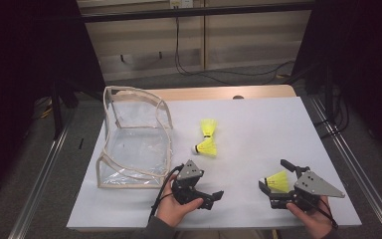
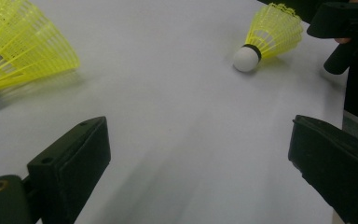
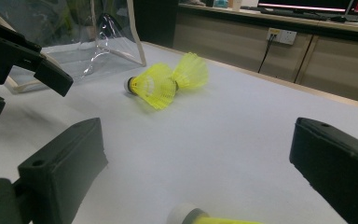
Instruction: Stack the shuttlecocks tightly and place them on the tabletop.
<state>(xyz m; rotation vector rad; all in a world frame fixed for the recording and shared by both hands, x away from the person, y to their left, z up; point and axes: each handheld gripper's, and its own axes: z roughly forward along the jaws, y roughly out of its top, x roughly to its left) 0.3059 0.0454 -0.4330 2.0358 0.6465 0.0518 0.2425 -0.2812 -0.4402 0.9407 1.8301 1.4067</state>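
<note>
Left tongs: your jaws stand wide with nothing between them; in the left gripper view only bare white tabletop lies in the gap.
Right tongs: your jaws stand wide, one each side of the near yellow plastic-mesh shuttlecock with the white cork tip; I cannot tell whether either pad touches it, and it rests on the tabletop.
Task thing, place: the near shuttlecock lies inside the opening of your right tongs; in the right gripper view its white tip shows low between the two black jaws.
Long axis: the shuttlecock lies on its side, cork toward your left tongs, skirt pointing away from them. The axis runs roughly across the right tongs' opening, as judged from the high view.
Nearer hand: your right hand is plainly the nearer; your left tongs are well apart from this shuttlecock, pointing toward it.
Other shuttlecocks: a pair of yellow shuttlecocks lies touching, ahead of both tongs, nearer your left.
Receptacle: the clear plastic pouch with beige piping stands open just beyond your left tongs.
Coming move, judged: close the right tongs on the skirt, then carry it past the left tongs to the pouch.
</note>
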